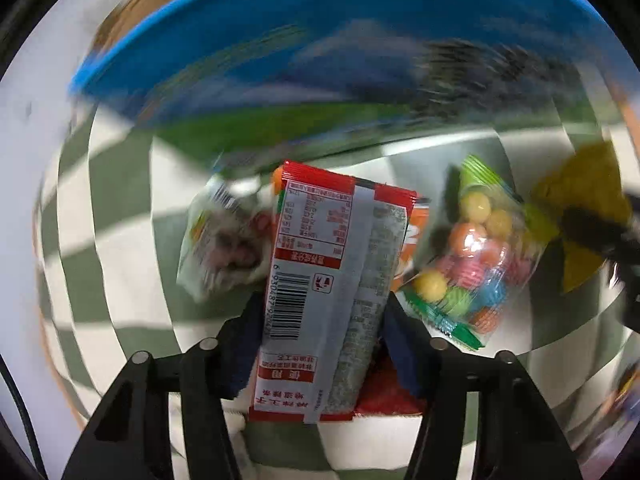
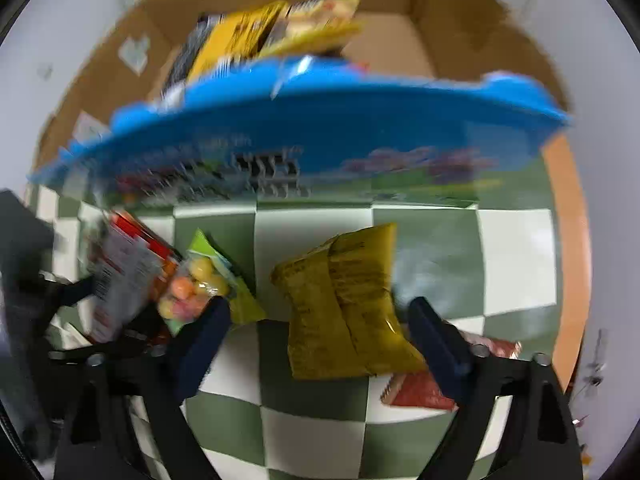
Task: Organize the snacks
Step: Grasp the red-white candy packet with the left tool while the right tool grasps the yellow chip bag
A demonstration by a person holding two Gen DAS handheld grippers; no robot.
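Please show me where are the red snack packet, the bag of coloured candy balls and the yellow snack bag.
red snack packet [image 1: 320,280]: left wrist view, barcode side
bag of coloured candy balls [image 1: 476,256]: left wrist view, clear middle
yellow snack bag [image 2: 348,304]: right wrist view, centre seam

Both my wrist cameras look almost straight down, close over the checked tabletop [image 2: 312,420].
The left view sits tight over the red packet [image 1: 320,280]; the right over the yellow packet [image 2: 344,304]. Both share the candy bag [image 1: 472,264], that red packet and the blue box [image 2: 320,120].
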